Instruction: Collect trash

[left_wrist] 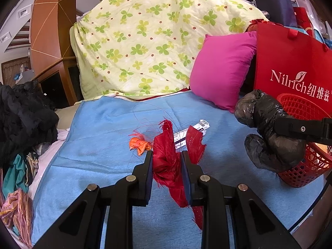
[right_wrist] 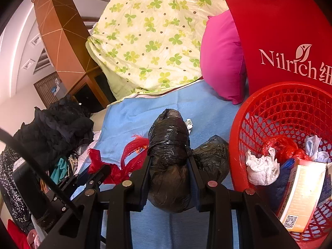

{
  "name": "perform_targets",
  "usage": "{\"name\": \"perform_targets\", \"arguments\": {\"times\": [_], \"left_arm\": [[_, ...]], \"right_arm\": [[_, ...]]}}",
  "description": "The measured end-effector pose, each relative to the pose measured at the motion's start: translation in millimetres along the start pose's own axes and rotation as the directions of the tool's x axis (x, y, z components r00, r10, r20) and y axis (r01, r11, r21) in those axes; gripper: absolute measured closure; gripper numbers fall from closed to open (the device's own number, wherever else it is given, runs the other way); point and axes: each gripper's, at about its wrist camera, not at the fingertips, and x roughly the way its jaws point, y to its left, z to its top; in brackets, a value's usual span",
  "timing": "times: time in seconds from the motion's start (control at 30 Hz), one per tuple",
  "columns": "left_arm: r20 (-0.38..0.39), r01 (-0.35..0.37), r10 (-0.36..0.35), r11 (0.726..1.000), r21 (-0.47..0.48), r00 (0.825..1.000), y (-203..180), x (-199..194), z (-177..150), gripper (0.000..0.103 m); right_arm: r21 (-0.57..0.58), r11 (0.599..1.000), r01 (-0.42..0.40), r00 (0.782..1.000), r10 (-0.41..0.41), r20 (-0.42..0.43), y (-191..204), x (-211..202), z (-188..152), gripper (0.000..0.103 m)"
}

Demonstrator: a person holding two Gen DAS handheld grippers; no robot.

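Observation:
My left gripper (left_wrist: 167, 155) is shut on a frayed red fabric scrap (left_wrist: 166, 161) and holds it just above the blue sheet (left_wrist: 99, 137). An orange wrapper (left_wrist: 139, 143) and a white barcode label (left_wrist: 193, 129) lie on the sheet behind it. My right gripper (right_wrist: 169, 159) is shut on a crumpled black plastic bag (right_wrist: 169, 145), left of the red mesh basket (right_wrist: 280, 108). The bag also shows in the left wrist view (left_wrist: 267, 132), beside the basket (left_wrist: 307, 166). The basket holds white tissue (right_wrist: 261, 167), red plastic and a box. The left gripper and red scrap show in the right wrist view (right_wrist: 116, 170).
A pink pillow (left_wrist: 222, 68) and a red Nilrich bag (left_wrist: 294, 66) stand behind the basket. A clover-print quilt (left_wrist: 145, 37) covers the back. A black garment pile (left_wrist: 25, 114) and mixed clothes lie at the left edge of the bed.

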Motion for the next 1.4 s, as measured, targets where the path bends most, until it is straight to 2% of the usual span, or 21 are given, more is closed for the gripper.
{"name": "perform_targets", "arguments": {"times": [1.4], "left_arm": [[-0.003, -0.006, 0.006, 1.000, 0.023, 1.000, -5.6, 1.2, -2.1, 0.076]], "right_arm": [[0.003, 1.000, 0.004, 1.000, -0.004, 0.011, 3.5, -8.1, 0.7, 0.068]]}}
